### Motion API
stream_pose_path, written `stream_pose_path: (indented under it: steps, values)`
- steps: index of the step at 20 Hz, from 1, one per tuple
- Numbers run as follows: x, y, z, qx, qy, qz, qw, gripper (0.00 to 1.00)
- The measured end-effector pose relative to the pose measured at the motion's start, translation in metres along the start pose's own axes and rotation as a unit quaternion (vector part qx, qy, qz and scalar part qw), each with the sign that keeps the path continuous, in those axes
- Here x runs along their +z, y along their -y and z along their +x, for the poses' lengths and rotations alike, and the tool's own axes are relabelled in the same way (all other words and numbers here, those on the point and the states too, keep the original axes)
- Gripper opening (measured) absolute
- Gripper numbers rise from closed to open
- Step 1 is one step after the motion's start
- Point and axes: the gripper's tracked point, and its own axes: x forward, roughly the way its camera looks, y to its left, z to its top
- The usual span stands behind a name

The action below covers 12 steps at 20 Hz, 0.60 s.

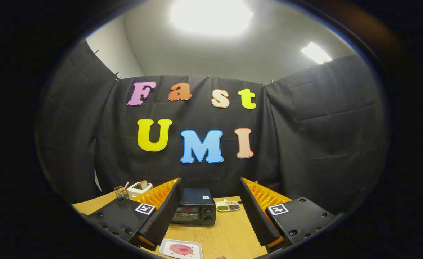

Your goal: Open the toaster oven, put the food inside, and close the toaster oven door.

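- The tool (209,216) is spread wide, holding nothing, raised above the worktop (229,233).
- The oven (194,208) sits beyond the fingers, door apparently closed.
- The food (181,249) lies on a tray (168,245) below the fingers.
- Risk: reaching for the door from here, a finger could clip the tray or shove the oven back.

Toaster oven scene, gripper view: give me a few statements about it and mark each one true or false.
1. The toaster oven door is closed. True.
2. The fingers are shut on the tray. False: the gripper is open, holding nothing.
3. The white tray with pink food sits nearer the fingers than the oven. True.
4. The small divided dish sits on top of the oven. False: it rests on the table beside it.
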Motion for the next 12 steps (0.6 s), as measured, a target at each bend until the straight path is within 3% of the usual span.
stream_pose_path:
  steps: [6, 12]
  values:
    - [-0.009, -0.042, 0.033, 0.021, 0.003, 0.005, 1.0, 0.98]
    - [-0.038, -0.086, 0.08, 0.069, -0.008, 0.013, 0.997, 0.98]
